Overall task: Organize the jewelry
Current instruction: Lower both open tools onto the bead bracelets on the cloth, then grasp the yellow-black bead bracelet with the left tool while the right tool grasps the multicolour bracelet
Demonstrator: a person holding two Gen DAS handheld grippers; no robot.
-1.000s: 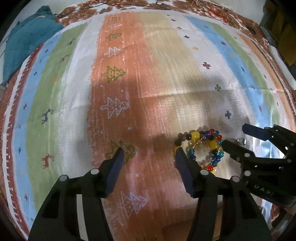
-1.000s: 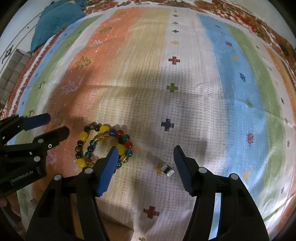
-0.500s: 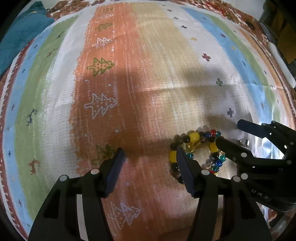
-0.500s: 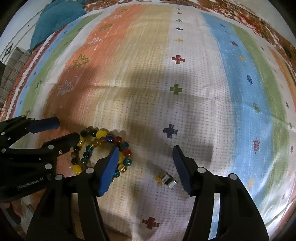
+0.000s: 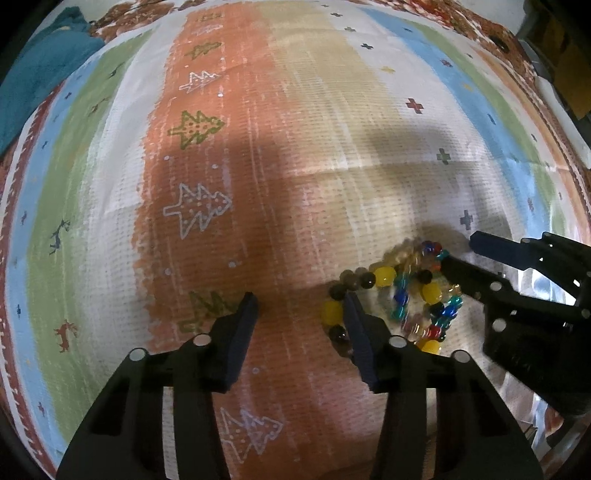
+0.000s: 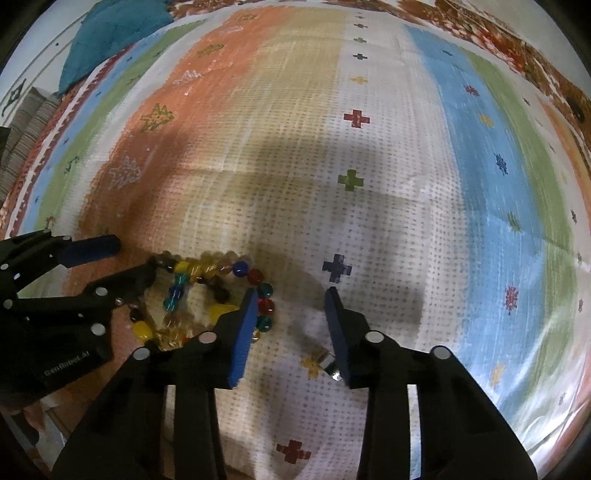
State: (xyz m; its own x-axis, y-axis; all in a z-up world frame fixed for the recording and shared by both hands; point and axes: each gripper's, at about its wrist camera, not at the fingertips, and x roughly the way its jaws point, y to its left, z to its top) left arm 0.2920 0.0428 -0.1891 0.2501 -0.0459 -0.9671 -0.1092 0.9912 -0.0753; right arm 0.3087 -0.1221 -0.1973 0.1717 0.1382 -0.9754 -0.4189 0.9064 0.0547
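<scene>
A heap of beaded bracelets (image 5: pixel 402 295) with yellow, blue, red, teal and dark beads lies on the striped cloth; it also shows in the right wrist view (image 6: pixel 207 295). My left gripper (image 5: pixel 301 304) is open, its right finger touching the heap's left side. My right gripper (image 6: pixel 291 299) is open; its left finger rests against the heap's right side. A small silver ring (image 6: pixel 327 363) lies on the cloth by the right gripper's right finger. The right gripper shows in the left wrist view (image 5: pixel 465 254), the left gripper in the right wrist view (image 6: pixel 129 258).
The striped cloth (image 5: pixel 295 147) with tree and cross motifs covers the whole surface. A teal fabric bundle (image 5: pixel 37 66) lies at the far left corner; it also shows in the right wrist view (image 6: pixel 110 33). Dark furniture (image 5: pixel 565 66) stands past the right edge.
Both grippers have moved in on the bracelets and lower to the cloth. The heap has been nudged and looks blurred and spread. The right gripper's jaws have narrowed a little.
</scene>
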